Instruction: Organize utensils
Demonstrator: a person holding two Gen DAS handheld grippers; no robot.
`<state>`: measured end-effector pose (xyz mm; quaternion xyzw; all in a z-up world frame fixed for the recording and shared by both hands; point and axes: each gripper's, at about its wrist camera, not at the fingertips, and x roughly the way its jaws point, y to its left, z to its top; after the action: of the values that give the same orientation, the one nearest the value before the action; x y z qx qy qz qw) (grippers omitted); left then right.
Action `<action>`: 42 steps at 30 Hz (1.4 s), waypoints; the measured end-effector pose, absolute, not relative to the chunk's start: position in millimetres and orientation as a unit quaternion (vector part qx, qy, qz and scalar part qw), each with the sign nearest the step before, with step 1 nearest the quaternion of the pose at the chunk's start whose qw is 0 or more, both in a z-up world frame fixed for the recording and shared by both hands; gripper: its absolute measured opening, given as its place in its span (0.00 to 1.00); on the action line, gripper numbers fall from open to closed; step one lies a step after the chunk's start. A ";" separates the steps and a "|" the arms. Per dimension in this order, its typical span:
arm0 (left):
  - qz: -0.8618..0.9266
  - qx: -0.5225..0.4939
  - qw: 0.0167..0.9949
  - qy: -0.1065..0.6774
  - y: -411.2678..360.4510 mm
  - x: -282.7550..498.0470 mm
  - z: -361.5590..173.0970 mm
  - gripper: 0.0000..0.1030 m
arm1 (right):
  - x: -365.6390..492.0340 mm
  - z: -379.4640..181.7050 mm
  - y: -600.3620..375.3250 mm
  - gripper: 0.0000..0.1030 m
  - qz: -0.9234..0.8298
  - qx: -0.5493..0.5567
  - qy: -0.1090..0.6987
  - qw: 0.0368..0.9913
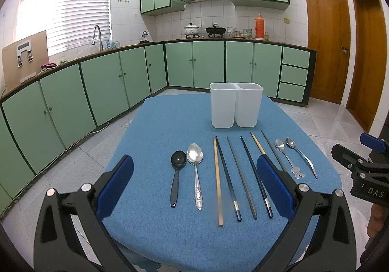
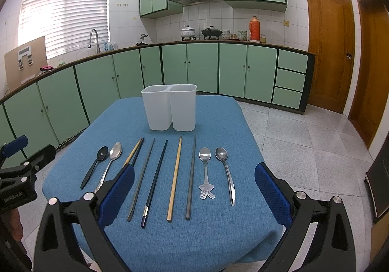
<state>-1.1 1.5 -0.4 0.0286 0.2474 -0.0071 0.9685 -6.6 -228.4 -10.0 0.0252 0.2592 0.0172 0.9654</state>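
Observation:
A white two-compartment holder (image 1: 235,104) (image 2: 170,107) stands at the far side of the blue table (image 1: 150,126) (image 2: 218,235). In front of it lies a row of utensils: a black spoon (image 1: 177,174) (image 2: 96,165), a large steel spoon (image 1: 195,170) (image 2: 110,162), several chopsticks (image 1: 228,179) (image 2: 173,179), a steel spoon with a bunny handle (image 1: 288,159) (image 2: 206,172), and a plain steel spoon (image 1: 301,157) (image 2: 226,172). My left gripper (image 1: 194,170) is open and empty above the row's left part. My right gripper (image 2: 194,172) is open and empty above its right part.
Green cabinets line the kitchen counter (image 1: 109,50) behind the table. Tiled floor (image 2: 304,145) surrounds the table. Wooden doors (image 1: 325,41) stand at the right. The right gripper's body (image 1: 364,170) shows at the left view's right edge, and the left gripper's body (image 2: 19,170) at the right view's left edge.

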 end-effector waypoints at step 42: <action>-0.007 0.029 0.968 0.247 4.1 0.2 -0.7 0.95 | -5.7 -10.7 -227.6 0.94 0.017 0.025 0.260 0.965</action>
<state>0.2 4.1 -0.7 0.0285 0.2473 -0.0073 0.9685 -5.7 -227.6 -10.7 0.0245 0.2603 0.0167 0.9651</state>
